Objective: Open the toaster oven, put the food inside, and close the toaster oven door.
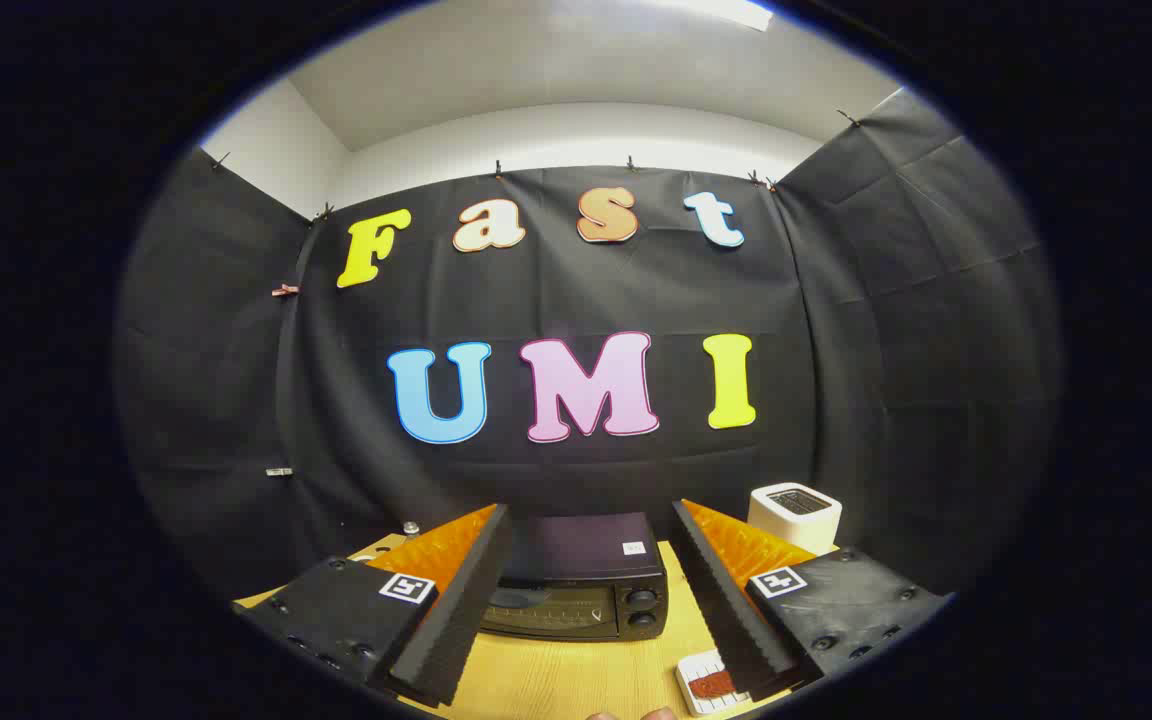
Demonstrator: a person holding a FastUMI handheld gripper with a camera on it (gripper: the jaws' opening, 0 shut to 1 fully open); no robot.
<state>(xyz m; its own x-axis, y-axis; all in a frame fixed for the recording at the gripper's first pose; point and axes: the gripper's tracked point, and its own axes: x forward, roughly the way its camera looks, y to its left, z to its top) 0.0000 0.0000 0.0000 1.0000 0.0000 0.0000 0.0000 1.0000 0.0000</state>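
The gripper (591, 590) has its two fingers wide apart, holding nothing. Between them, on the wooden table (576, 680), sits the black toaster oven (581, 580) with its door shut. The food (711, 685) lies on a white plate (688, 672) by the right finger. A white toaster (794, 515) stands further back.

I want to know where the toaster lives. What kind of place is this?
Probably a small test booth set up like a kitchen: black cloth walls, a wooden table, a closed toaster oven beyond the open gripper, and a white toaster.
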